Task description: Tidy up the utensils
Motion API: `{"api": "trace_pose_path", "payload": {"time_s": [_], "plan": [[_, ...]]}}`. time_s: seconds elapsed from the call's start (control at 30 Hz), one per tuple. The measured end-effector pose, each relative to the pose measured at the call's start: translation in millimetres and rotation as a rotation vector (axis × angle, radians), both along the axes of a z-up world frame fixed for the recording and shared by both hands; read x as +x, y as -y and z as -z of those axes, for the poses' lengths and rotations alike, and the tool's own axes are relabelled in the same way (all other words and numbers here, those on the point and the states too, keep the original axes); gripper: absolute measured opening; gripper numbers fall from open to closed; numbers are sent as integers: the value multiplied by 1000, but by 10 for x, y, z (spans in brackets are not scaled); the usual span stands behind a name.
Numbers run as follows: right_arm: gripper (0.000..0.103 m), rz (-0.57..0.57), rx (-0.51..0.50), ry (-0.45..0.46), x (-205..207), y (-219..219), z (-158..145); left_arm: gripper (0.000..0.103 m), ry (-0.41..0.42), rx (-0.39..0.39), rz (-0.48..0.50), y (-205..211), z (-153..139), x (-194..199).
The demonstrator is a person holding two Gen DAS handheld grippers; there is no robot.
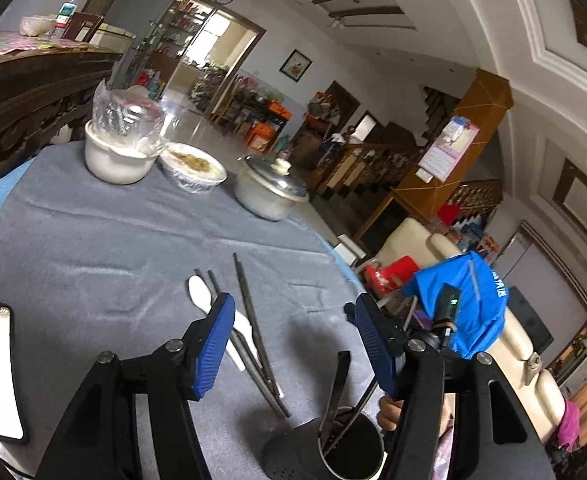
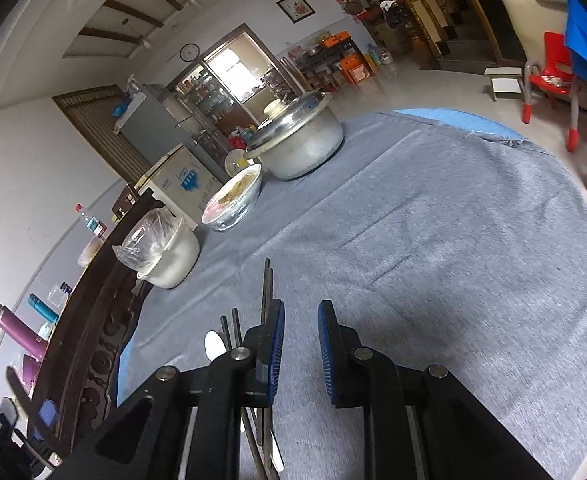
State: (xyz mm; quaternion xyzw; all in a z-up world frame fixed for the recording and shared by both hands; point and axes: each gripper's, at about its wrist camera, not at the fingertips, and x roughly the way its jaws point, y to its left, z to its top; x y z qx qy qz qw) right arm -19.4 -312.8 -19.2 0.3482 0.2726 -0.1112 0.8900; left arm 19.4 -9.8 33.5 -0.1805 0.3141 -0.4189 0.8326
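Dark chopsticks and a white spoon are laid together on the grey-covered desk, just beside a dark holder with utensils near its front edge. The left gripper is spread open, empty. The right gripper is narrowly parted, nothing held.

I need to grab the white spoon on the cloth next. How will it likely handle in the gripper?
The white spoon looks thin and plastic, so probably light and slippery. It lies flat on the grey cloth touching the chopsticks, so pinching it may drag those along.
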Motion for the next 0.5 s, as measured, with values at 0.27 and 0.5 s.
{"api": "trace_pose_path", "payload": {"time_s": [0.27,0.5], "plan": [[20,-24,6,-16,192,15,142,70,18,-61,-7,-68,-21,114],[21,-37,14,-28,336,43,247,71,-28,-68,-68,-91,48,335]]}}
